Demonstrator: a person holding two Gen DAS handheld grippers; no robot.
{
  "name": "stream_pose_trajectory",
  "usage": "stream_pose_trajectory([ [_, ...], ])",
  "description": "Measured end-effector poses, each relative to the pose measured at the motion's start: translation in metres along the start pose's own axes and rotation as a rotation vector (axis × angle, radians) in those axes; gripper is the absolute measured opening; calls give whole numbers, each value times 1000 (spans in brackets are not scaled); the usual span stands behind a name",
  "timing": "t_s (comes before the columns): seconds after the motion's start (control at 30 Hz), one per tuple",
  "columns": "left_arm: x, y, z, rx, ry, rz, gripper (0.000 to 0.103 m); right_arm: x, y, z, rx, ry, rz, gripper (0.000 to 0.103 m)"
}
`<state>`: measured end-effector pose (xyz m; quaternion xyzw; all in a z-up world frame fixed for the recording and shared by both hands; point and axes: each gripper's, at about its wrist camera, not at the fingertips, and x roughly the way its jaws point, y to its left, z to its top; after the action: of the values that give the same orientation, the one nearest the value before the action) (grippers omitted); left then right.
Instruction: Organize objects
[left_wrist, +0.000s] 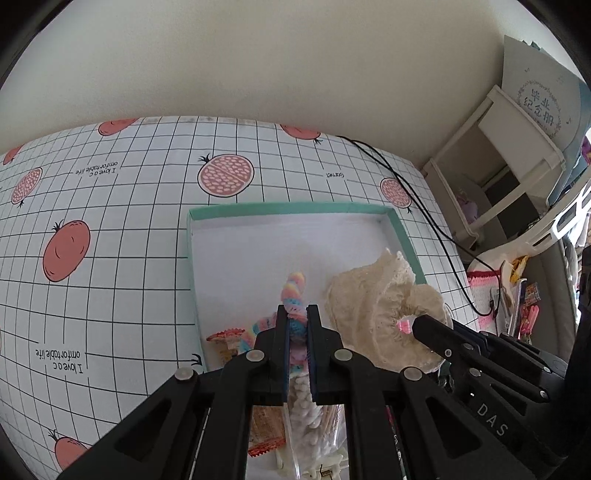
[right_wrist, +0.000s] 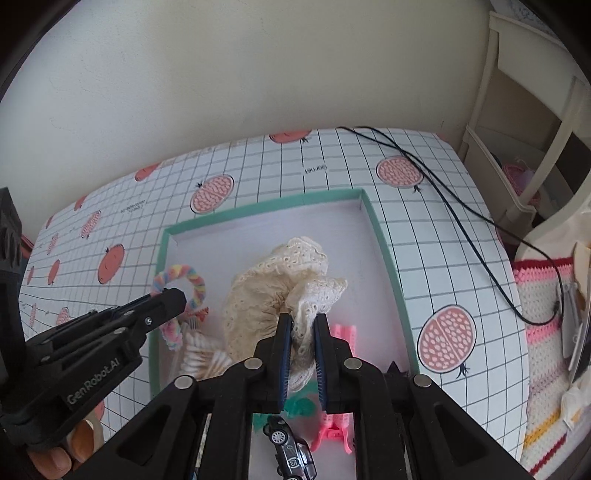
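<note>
A fuzzy pastel rainbow chenille loop (left_wrist: 294, 295) is pinched by the left gripper (left_wrist: 297, 314) above the shallow white cardboard tray with a mint-green rim (left_wrist: 291, 208). A crumpled cream eyelet-lace cloth (right_wrist: 273, 291) is clamped by the right gripper (right_wrist: 302, 325) over the same tray, just beside the loop.
</note>
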<state>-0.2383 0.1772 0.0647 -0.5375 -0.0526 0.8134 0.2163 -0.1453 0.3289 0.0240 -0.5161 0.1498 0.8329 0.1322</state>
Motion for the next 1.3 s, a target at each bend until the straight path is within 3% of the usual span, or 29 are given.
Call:
stream_pose_trajectory([
  [0.27, -4, -7, -9, 9, 6, 31, 10, 5, -2, -17, 1, 39, -22, 16],
  [0.4, -10, -5, -14, -8, 19, 35, 35, 0, -2, -25, 4, 35, -27, 16],
  [0.53, -20, -7, -21, -18, 24, 40, 44, -6, -3, -33, 7, 29, -19, 31],
  [0.7, -37, -11, -33, -37, 15, 39, 46, -19, -4, -46, 14, 18, -8, 35],
  [1.17, -93, 15, -87, -26, -63, 211, 62, -50, 5, -105, -29, -10, 13, 42],
  [1.3, -105, 25, -112, -16, -104, 230, 76, -54, 11, -123, -49, -21, 23, 51],
])
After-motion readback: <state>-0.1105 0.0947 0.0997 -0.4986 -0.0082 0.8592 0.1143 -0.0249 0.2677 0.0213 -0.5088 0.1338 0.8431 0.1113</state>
